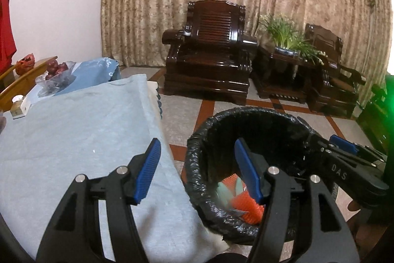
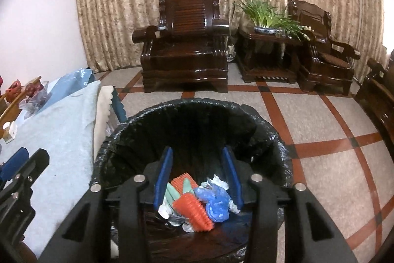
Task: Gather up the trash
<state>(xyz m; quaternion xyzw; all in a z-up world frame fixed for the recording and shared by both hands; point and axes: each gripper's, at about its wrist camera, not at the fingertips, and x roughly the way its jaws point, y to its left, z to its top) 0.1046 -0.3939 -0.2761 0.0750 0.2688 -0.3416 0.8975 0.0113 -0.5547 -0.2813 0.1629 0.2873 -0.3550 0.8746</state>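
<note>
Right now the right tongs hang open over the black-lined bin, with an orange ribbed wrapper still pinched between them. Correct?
Not quite. The right tongs are open over the bin, but empty: the right wrist view shows the orange ribbed wrapper lying inside the bin.

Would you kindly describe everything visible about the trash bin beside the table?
The trash bin is round, open-topped and upright on the tiled floor, close beside the cloth-covered table. A glossy, crinkled black plastic liner is folded over its rim and covers its inner wall. At the bottom lie orange ribbed pieces, pale green strips, a crumpled blue plastic bag and whitish scraps. Both tongs hover over its mouth without touching it.
</note>
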